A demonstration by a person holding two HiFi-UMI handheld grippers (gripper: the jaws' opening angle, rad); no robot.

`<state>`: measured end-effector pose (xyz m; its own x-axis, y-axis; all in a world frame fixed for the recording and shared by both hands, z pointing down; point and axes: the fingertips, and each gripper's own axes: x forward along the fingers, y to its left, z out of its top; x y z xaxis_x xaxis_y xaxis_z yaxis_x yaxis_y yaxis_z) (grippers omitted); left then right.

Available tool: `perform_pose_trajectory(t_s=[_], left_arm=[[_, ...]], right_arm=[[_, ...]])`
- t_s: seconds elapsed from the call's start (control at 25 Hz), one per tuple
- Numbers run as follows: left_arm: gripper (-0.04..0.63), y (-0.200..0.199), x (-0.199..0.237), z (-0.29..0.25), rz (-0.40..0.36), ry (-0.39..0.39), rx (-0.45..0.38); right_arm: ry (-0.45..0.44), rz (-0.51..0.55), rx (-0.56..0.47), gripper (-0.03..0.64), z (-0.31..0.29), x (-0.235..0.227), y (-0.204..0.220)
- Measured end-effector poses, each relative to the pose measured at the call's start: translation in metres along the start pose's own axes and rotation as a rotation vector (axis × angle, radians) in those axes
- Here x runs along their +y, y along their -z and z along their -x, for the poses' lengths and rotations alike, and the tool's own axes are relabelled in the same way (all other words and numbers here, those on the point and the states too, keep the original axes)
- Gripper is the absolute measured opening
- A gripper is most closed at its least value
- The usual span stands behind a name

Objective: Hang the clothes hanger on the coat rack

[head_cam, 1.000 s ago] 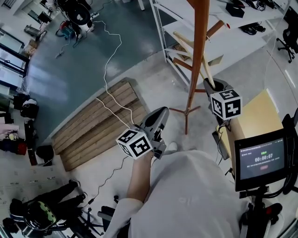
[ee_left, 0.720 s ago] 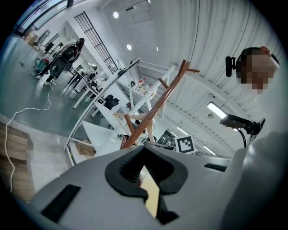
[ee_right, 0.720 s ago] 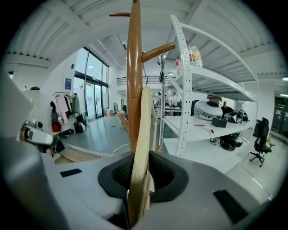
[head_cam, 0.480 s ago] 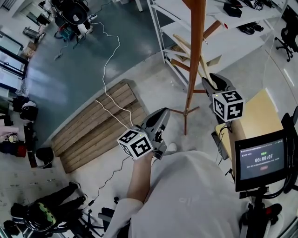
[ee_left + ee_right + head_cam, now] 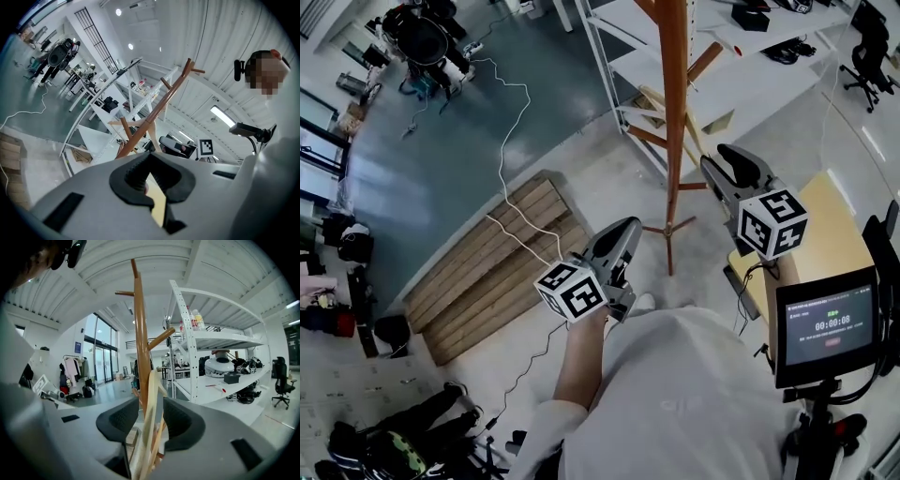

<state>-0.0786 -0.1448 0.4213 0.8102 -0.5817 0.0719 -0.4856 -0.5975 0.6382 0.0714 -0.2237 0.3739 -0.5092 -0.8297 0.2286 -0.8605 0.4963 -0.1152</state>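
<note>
A: What takes up most of the scene?
B: A grey and pale floor point(image 5: 441, 169) is seen from above. White shelving point(image 5: 741, 80) is set along its far side, and a wooden pallet point(image 5: 497, 253) is laid flat on it.

A: And the coat rack?
B: The coat rack point(image 5: 675, 122), a brown wooden pole with angled pegs, is stood upright just in front of the shelving. A yellow table point(image 5: 844, 230) and a dark screen point(image 5: 830, 323) are placed near it, on the right.

A: How are the grippers held?
B: The left gripper point(image 5: 623, 232) is held level, well apart from the rack. Its jaws are brought together at the tips and nothing is gripped between them. The right gripper point(image 5: 719, 161) is held just beside the pole, and its jaws are being opened.

A: Where is the clothes hanger found?
B: The clothes hanger point(image 5: 152, 413), made of pale wood, is seen edge-on between the right jaws, close against the pole. A gap is left at each pad, so it is not clamped. Which peg carries its hook cannot be made out.
</note>
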Motion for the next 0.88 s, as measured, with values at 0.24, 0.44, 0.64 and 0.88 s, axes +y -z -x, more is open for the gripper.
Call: perform_pose_trajectory(t_s=[0.24, 0.44, 0.64, 0.88], left_arm=[[0.006, -0.001, -0.013, -0.025, -0.017, 0.071, 0.03], [0.006, 0.002, -0.042, -0.046, -0.037, 0.183, 0.078], [0.006, 0.01, -0.079, -0.066, -0.047, 0.304, 0.151], [0.006, 0.039, -0.114, -0.099, -0.04, 0.41, 0.237]], right_arm=[[0.031, -0.054, -0.082, 0.146, 0.033, -0.015, -0.017], [0.108, -0.119, -0.137, 0.144, 0.076, -0.033, -0.02], [0.235, -0.141, -0.154, 0.143, 0.134, -0.044, -0.014], [0.37, -0.187, -0.142, 0.141, 0.2, -0.062, 0.017]])
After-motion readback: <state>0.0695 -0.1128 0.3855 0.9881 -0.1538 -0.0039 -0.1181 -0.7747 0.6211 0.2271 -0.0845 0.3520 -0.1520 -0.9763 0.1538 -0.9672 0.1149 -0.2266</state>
